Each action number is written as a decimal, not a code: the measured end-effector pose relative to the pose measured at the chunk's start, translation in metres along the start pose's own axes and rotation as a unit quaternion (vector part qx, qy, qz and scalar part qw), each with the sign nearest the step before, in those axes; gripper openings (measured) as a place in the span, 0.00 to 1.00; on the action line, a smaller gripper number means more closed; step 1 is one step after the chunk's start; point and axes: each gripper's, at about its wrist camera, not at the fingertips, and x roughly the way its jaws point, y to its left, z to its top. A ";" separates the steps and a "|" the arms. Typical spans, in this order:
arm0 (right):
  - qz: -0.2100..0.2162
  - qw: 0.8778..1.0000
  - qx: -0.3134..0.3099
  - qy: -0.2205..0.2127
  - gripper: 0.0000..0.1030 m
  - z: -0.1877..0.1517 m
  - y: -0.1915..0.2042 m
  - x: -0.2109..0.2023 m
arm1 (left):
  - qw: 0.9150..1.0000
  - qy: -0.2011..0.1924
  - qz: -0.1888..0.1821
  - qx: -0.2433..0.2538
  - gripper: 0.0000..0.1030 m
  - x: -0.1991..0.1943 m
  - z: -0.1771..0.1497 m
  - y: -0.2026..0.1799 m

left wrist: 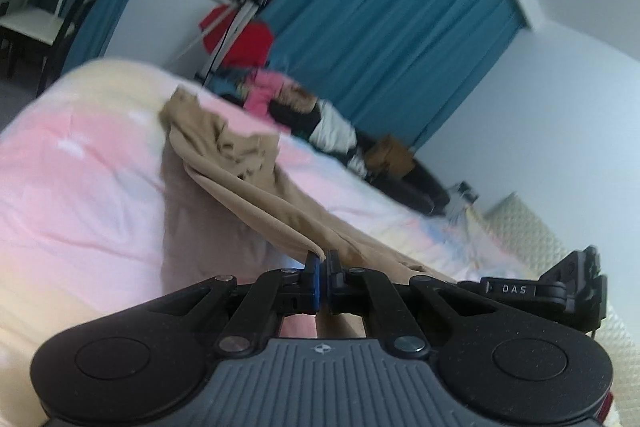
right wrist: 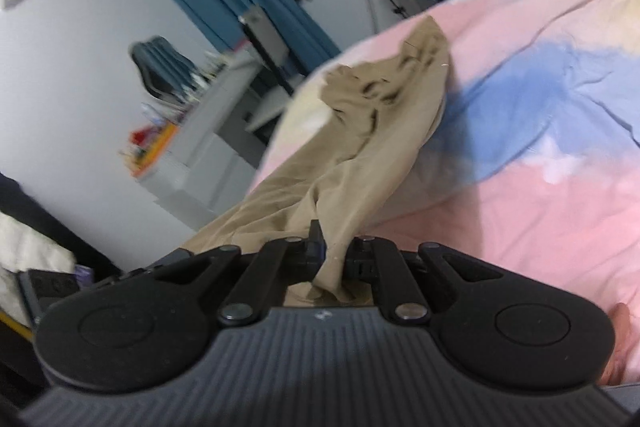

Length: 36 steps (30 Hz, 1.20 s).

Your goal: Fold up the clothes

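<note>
Tan garment (left wrist: 224,147): soft, light, limp cloth trailing toward 11 o'clock over the bed (left wrist: 80,167), left claw (left wrist: 323,259) and right claw (right wrist: 334,251) each pinching an edge closed.

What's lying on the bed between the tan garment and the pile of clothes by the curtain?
Nothing but bare pink sheet separates the tan garment from the clothes pile, seen in the left wrist view.

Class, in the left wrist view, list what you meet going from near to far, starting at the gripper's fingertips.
Left gripper shut on the tan garment → pink bedcover → pile of clothes at the bed's far edge → blue curtain.
</note>
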 end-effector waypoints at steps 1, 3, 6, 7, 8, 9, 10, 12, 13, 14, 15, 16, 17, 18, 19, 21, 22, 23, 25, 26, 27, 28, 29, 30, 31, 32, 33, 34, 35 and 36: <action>0.010 1.000 0.002 -0.003 0.08 0.002 0.001 -0.005 | 1.000 -0.004 -0.003 0.000 0.02 -0.005 0.002 -0.004; 0.024 1.000 0.002 -0.002 0.08 -0.002 0.001 -0.014 | 1.000 -0.005 -0.006 0.009 0.02 -0.017 -0.001 -0.012; 0.031 0.999 -0.008 -0.001 0.08 -0.014 0.005 -0.026 | 1.000 -0.001 -0.012 0.022 0.02 -0.033 -0.015 -0.024; 0.036 0.999 -0.008 0.002 0.08 -0.020 0.005 -0.029 | 1.000 0.001 -0.015 0.025 0.02 -0.039 -0.020 -0.027; 0.041 0.999 -0.006 0.006 0.08 -0.026 0.004 -0.032 | 0.999 0.003 -0.018 0.028 0.02 -0.045 -0.026 -0.029; 0.046 0.999 0.002 0.008 0.08 -0.030 0.002 -0.033 | 0.999 0.005 -0.017 0.030 0.02 -0.048 -0.030 -0.031; 0.050 0.999 0.011 0.010 0.08 -0.033 -0.001 -0.035 | 0.999 0.006 -0.017 0.029 0.02 -0.048 -0.031 -0.030; 0.050 0.999 0.018 0.006 0.08 -0.029 -0.003 -0.031 | 0.999 0.006 -0.013 0.032 0.02 -0.043 -0.030 -0.029; 0.048 0.999 0.021 0.001 0.08 -0.024 -0.004 -0.025 | 0.999 0.004 -0.009 0.037 0.02 -0.038 -0.027 -0.028; 0.045 0.999 0.024 -0.005 0.08 -0.018 -0.006 -0.019 | 0.999 0.003 -0.003 0.040 0.02 -0.033 -0.023 -0.028; 0.042 0.999 0.026 -0.010 0.08 -0.012 -0.007 -0.012 | 0.999 0.003 0.002 0.045 0.02 -0.030 -0.020 -0.027; 0.039 0.999 0.029 -0.016 0.08 -0.006 -0.008 -0.006 | 0.998 -0.001 0.006 0.059 0.03 -0.020 -0.013 -0.027; 0.032 0.999 0.028 -0.021 0.08 0.001 -0.010 0.005 | 0.997 -0.004 0.011 0.071 0.03 -0.008 -0.006 -0.026; 0.024 0.999 0.026 -0.026 0.08 0.009 -0.013 0.018 | 0.996 -0.008 0.020 0.081 0.03 0.004 0.002 -0.026; 0.016 0.999 0.024 -0.030 0.08 0.017 -0.016 0.031 | 0.995 -0.010 0.030 0.093 0.03 0.018 0.010 -0.025; -0.001 0.999 0.020 -0.040 0.08 0.032 -0.022 0.057 | 0.993 -0.011 0.051 0.107 0.03 0.050 0.027 -0.020; -0.009 0.999 0.017 -0.044 0.08 0.040 -0.025 0.070 | 0.992 -0.010 0.062 0.109 0.03 0.069 0.037 -0.015; -0.018 0.999 0.015 -0.049 0.08 0.048 -0.028 0.083 | 0.992 -0.009 0.069 0.107 0.03 0.086 0.045 -0.007; -0.034 0.998 0.011 -0.058 0.08 0.063 -0.034 0.108 | 0.991 -0.003 0.084 0.104 0.03 0.120 0.060 0.010; -0.045 0.997 0.009 -0.059 0.08 0.068 -0.038 0.122 | 0.990 0.001 0.094 0.103 0.03 0.138 0.066 0.019; -0.054 0.997 0.007 -0.058 0.08 0.071 -0.043 0.136 | 0.989 0.006 0.103 0.103 0.03 0.156 0.069 0.029; -0.063 0.996 0.004 -0.056 0.09 0.073 -0.049 0.150 | 0.988 0.012 0.112 0.102 0.03 0.173 0.073 0.038; -0.072 0.996 0.001 -0.053 0.09 0.074 -0.054 0.163 | 0.987 0.014 0.121 0.101 0.03 0.190 0.075 0.048; -0.082 0.995 -0.002 -0.051 0.09 0.076 -0.060 0.177 | 0.987 0.015 0.127 0.096 0.03 0.203 0.075 0.059; -0.090 0.995 -0.010 -0.049 0.09 0.076 -0.065 0.190 | 0.987 0.016 0.132 0.090 0.03 0.217 0.074 0.071; -0.099 0.994 -0.018 -0.047 0.09 0.076 -0.070 0.200 | 0.987 0.016 0.137 0.084 0.03 0.230 0.073 0.082; -0.107 0.993 -0.023 -0.045 0.09 0.076 -0.076 0.210 | 0.987 0.015 0.142 0.079 0.03 0.240 0.070 0.093; -0.116 0.992 -0.025 -0.043 0.09 0.075 -0.082 0.219 | 0.986 0.014 0.147 0.074 0.03 0.250 0.066 0.104; -0.127 0.991 -0.025 -0.040 0.09 0.075 -0.089 0.227 | 0.985 0.016 0.153 0.074 0.03 0.258 0.064 0.114; -0.132 0.990 -0.019 -0.035 0.09 0.075 -0.095 0.235 | 0.984 0.020 0.160 0.075 0.03 0.267 0.062 0.123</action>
